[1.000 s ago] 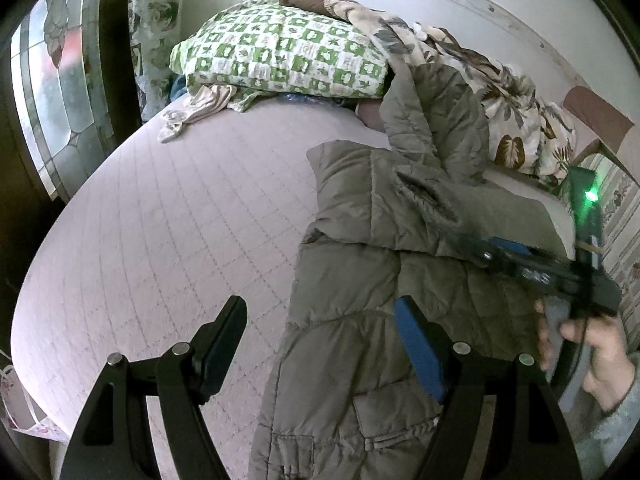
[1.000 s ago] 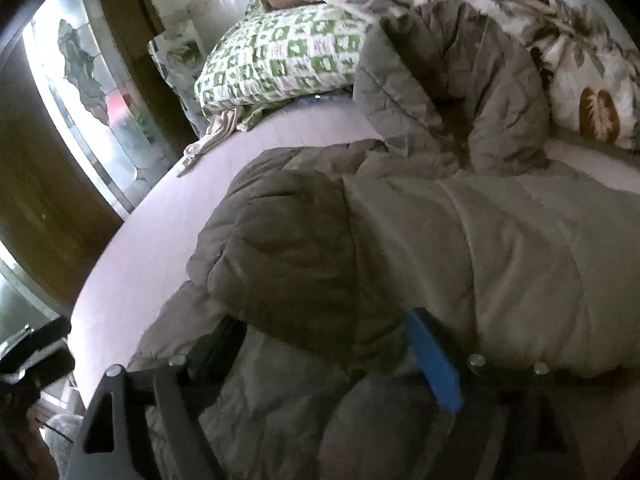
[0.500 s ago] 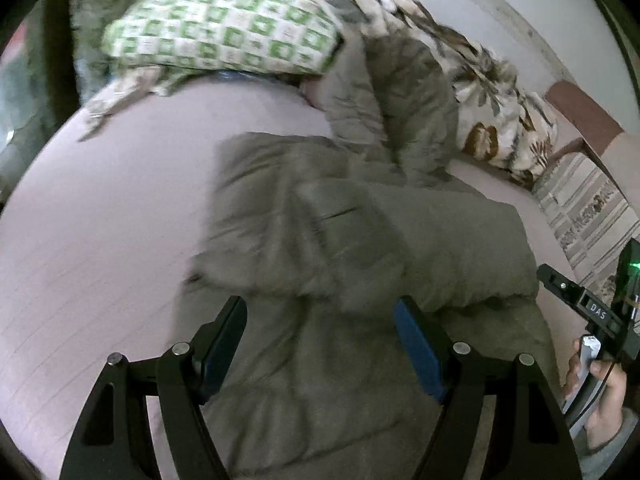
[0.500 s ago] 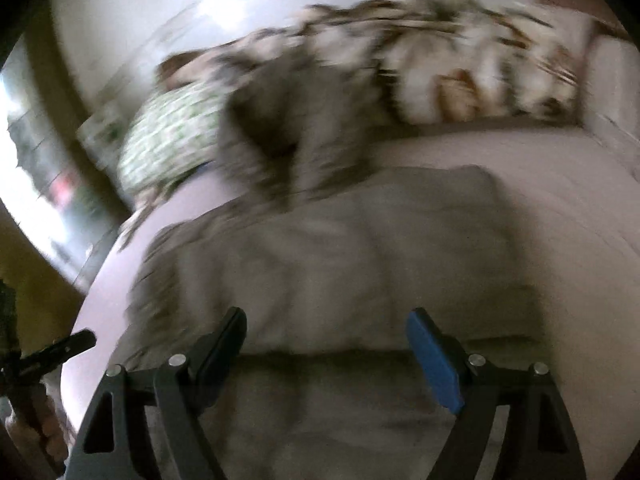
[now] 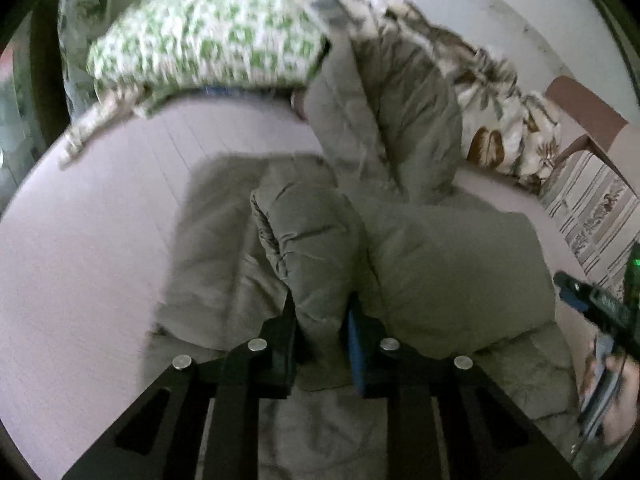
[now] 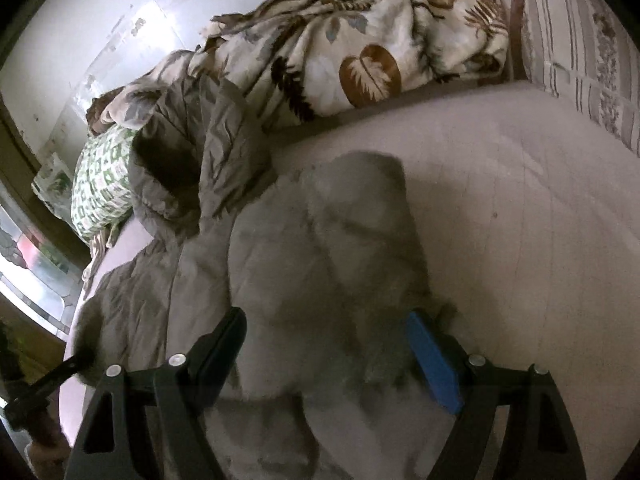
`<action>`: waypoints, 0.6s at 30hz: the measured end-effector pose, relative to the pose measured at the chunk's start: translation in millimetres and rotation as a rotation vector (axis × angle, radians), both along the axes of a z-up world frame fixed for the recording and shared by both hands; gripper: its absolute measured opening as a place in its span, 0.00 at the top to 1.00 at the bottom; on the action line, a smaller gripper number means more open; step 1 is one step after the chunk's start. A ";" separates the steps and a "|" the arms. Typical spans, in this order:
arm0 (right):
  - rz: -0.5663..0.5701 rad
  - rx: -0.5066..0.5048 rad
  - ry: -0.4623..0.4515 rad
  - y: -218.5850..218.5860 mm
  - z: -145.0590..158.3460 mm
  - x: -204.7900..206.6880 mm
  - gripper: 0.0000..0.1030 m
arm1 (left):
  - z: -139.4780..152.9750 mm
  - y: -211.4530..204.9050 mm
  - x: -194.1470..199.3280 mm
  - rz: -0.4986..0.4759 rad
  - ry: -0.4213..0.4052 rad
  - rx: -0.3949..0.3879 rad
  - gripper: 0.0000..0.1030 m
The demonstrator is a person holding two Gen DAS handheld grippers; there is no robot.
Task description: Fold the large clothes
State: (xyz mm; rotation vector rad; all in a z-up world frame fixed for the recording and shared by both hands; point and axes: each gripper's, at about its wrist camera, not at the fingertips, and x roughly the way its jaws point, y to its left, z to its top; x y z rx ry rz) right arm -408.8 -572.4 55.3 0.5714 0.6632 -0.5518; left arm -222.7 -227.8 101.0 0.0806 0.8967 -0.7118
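The left tongs (image 5: 320,320) have just been closing and now pinch a raised fold of the olive padded jacket (image 5: 440,272), likely to carry it over, while the right tongs (image 6: 328,356) hang released above it on the bed (image 6: 520,220).

Two wrist fisheyes, close, angled down over a bed (image 5: 80,240), sharing the olive jacket (image 6: 320,260)

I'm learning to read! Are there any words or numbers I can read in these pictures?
No readable words or numbers anywhere.
Striped cushion: printed pattern, too blurred to tell if it holds letters.
Right tongs: the body's markings are too blurred to read.
Jacket, green pillow: no text.
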 end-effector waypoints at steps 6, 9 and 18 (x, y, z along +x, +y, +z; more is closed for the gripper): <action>0.044 -0.066 0.036 3.1 3.6 29.1 0.18 | -35.9 0.7 15.9 -0.031 0.041 0.106 0.76; 0.062 -0.044 0.128 6.6 -23.8 45.3 0.17 | -49.4 1.5 20.6 -0.017 0.049 0.086 0.70; 0.099 -0.023 0.032 12.1 -3.5 22.5 0.14 | 15.1 30.3 -2.7 0.040 -0.084 0.015 0.60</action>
